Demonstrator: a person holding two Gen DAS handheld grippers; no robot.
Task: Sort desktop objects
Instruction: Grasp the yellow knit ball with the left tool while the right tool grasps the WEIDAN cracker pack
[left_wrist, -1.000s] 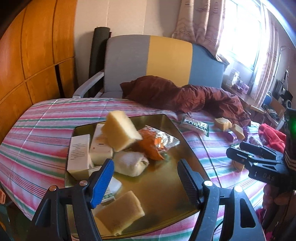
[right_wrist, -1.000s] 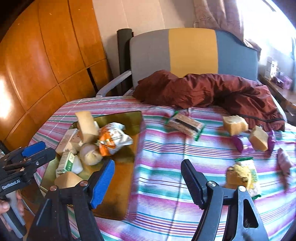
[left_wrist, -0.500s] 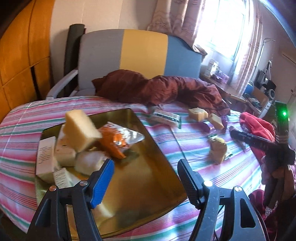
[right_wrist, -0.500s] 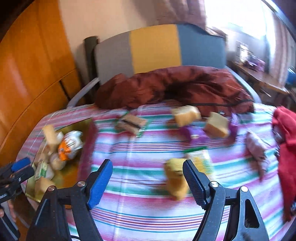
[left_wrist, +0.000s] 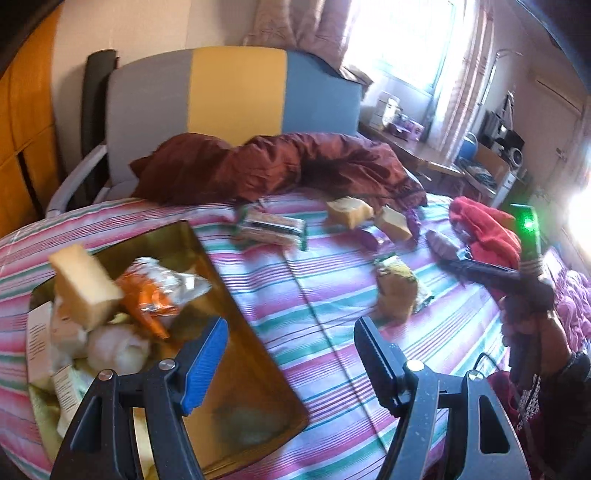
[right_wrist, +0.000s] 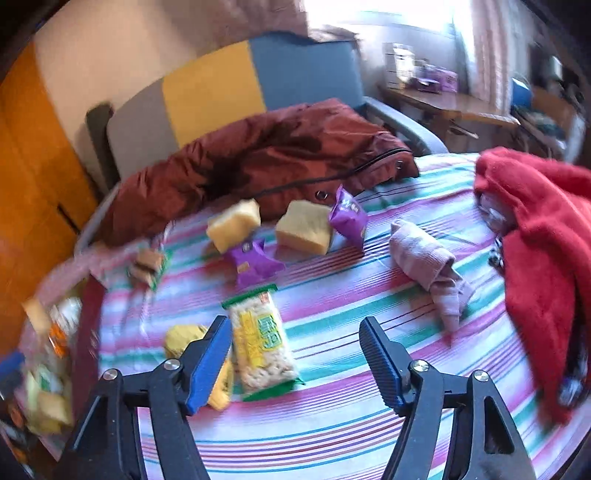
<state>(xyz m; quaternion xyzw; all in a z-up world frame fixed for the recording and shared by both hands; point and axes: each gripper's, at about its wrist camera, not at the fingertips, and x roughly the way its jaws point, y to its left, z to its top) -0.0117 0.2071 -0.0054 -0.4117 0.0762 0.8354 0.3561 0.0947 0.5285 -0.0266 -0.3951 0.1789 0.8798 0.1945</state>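
Hovering over the near right edge of the gold tray, the left tongs stand spread wide with nothing between the fingers. Tray holds a yellow sponge block, an orange foil packet and white boxes, piled at its far left; its near right half is bare. Striped bedspread between tray and yellow lump lies open.

Right tongs, also spread and empty, hang low above the bedspread; a green-edged rice cracker pack lies just beside the blue-padded left finger. Two sponge blocks, purple packets and a rolled pink sock sit farther off. Red sweater crowds the right edge.
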